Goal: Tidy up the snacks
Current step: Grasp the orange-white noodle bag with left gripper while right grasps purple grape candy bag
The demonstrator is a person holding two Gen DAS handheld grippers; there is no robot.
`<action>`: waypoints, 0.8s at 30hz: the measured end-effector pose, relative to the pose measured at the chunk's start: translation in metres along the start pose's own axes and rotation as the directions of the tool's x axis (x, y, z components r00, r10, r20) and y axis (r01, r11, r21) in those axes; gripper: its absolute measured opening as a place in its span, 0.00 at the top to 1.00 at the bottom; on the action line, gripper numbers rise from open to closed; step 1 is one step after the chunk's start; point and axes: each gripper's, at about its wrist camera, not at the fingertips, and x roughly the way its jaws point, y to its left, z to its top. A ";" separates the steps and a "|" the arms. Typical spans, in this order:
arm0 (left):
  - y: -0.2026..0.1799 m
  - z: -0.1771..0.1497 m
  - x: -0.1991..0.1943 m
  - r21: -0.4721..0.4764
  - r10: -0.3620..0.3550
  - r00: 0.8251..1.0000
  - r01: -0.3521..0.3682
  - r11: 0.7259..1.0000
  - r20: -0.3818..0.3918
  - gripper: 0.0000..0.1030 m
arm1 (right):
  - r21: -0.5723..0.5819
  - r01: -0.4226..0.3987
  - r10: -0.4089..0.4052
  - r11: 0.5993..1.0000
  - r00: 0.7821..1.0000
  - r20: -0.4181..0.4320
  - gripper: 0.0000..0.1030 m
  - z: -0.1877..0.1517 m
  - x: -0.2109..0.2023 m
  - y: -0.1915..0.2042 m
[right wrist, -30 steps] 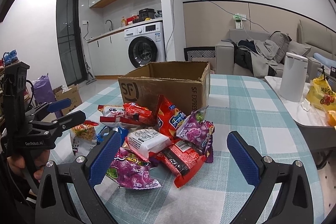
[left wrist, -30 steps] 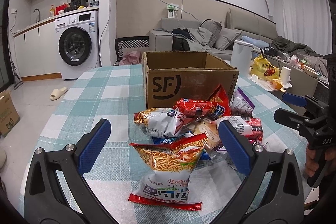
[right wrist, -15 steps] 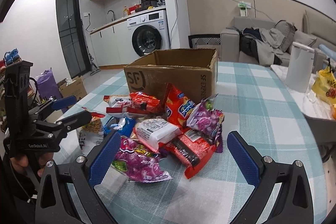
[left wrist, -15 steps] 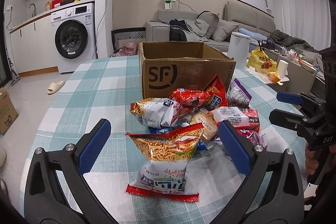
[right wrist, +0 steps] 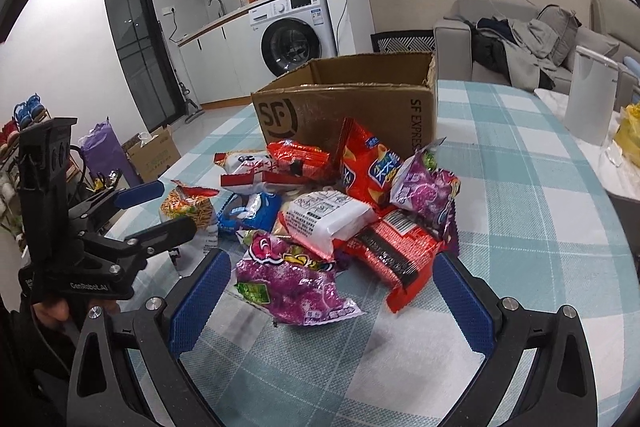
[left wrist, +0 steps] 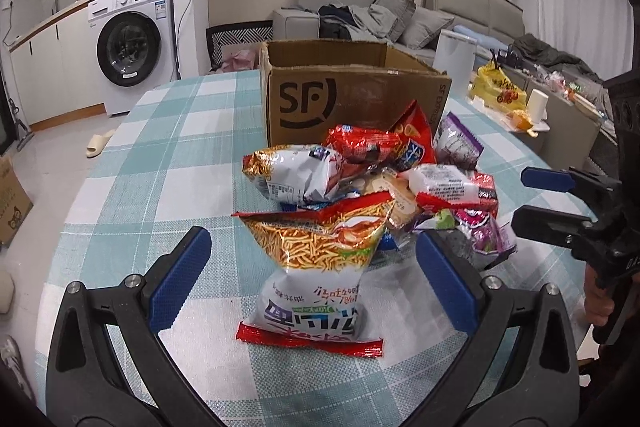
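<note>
Both tongs gape wide and hold nothing. The left tongs (left wrist: 312, 283) straddle the noodle-snack bag (left wrist: 316, 267), nearest of the pile; the right tongs (right wrist: 332, 301) frame the purple packet (right wrist: 292, 283). Best pinch each bag mid-body, lightly. Beyond the heap stands the open cardboard box (left wrist: 352, 99) on the checked worktop (left wrist: 160, 155); farther off, a washing machine (left wrist: 128, 43) and sofa (left wrist: 400, 15).

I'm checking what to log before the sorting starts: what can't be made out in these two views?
- Inside of the cardboard box: its floor is hidden by its front wall in both views.
- Blue packet: mostly buried under other snacks in the right wrist view.
- Noodle snack bag: partly behind the left claw there.
- Print on the white packet: too small to read.
</note>
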 end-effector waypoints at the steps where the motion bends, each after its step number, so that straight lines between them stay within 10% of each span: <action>1: 0.000 0.000 0.002 -0.001 0.005 1.000 -0.005 1.000 -0.007 0.01 | 0.003 -0.006 0.006 1.000 1.000 -0.010 0.00 0.000 0.002 0.000; 24: 0.017 -0.002 0.040 -0.084 -0.060 0.985 0.046 0.995 -0.164 0.15 | -0.010 -0.070 0.069 0.997 0.990 -0.126 0.16 -0.008 0.030 0.021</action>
